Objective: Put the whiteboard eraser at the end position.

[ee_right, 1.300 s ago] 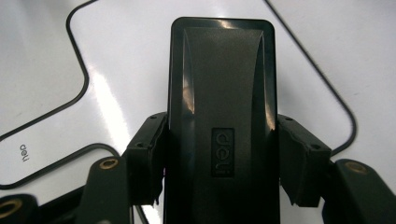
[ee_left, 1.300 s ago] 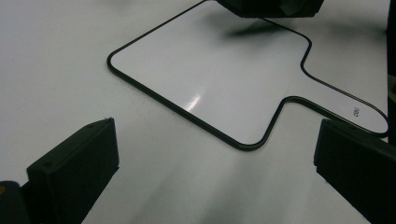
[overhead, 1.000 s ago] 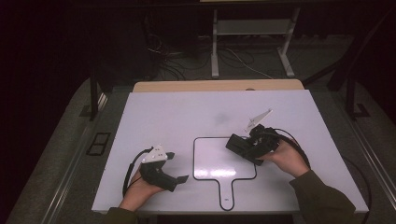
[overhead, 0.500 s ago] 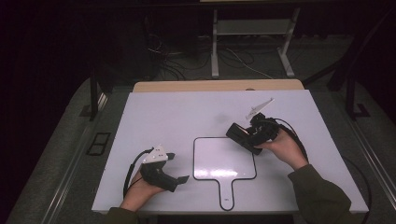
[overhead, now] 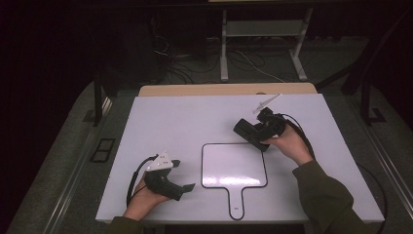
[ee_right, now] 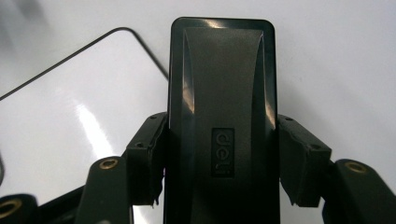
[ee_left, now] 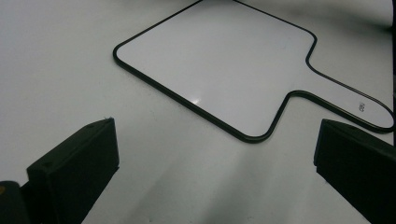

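A small whiteboard with a black rim and a handle lies flat on the white table, its handle toward the person. A black board eraser is clamped between the jaws of my right gripper; in the high view the right gripper holds the eraser just past the whiteboard's far right corner. My left gripper rests near the table's front left with its jaws wide apart and nothing between them. The whiteboard lies ahead of the left gripper.
The white table stands on a grey floor. A wooden strip runs along its far edge. Beyond it are a metal stand and loose cables on the floor. Cables trail from both grippers.
My right gripper has carried the eraser off the whiteboard's right edge, away from the person, toward the far right. The left gripper has stayed in place.
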Demonstrator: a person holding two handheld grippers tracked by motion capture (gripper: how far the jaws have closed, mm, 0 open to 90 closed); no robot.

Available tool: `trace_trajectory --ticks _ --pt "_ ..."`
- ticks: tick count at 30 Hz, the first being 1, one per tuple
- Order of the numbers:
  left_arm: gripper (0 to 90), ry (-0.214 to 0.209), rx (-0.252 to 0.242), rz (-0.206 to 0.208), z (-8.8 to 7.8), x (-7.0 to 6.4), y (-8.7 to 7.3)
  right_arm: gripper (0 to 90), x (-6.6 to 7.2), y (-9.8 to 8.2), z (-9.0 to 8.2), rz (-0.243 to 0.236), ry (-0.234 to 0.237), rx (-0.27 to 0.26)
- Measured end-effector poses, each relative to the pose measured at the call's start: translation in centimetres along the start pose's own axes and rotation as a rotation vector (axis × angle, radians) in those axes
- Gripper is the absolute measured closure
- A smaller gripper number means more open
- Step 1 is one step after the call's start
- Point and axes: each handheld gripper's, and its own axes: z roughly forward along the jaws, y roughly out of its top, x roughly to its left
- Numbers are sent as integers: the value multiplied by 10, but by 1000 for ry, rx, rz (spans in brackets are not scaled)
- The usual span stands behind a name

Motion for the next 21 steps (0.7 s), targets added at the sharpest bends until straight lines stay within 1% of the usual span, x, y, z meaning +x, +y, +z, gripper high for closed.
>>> trace_trajectory --ticks 4,10,12,14,18,21 --pt "0 -1 0 2 0 0 0 385 -5 9 5 2 -16 5" --pt "0 -4 0 -2 1 0 0 386 -16 25 11 12 -32 -8" --pt "0 -5 6 6 1 0 1 385 -19 31 14 17 -35 -8" --pt "0 -6 2 1 1 0 1 385 -21 38 19 8 -43 -9" --pt "0 -5 -1 2 1 0 1 385 -26 51 31 6 -47 6" --pt "0 -5 -5 3 0 0 1 385 -31 57 40 -5 -69 26"
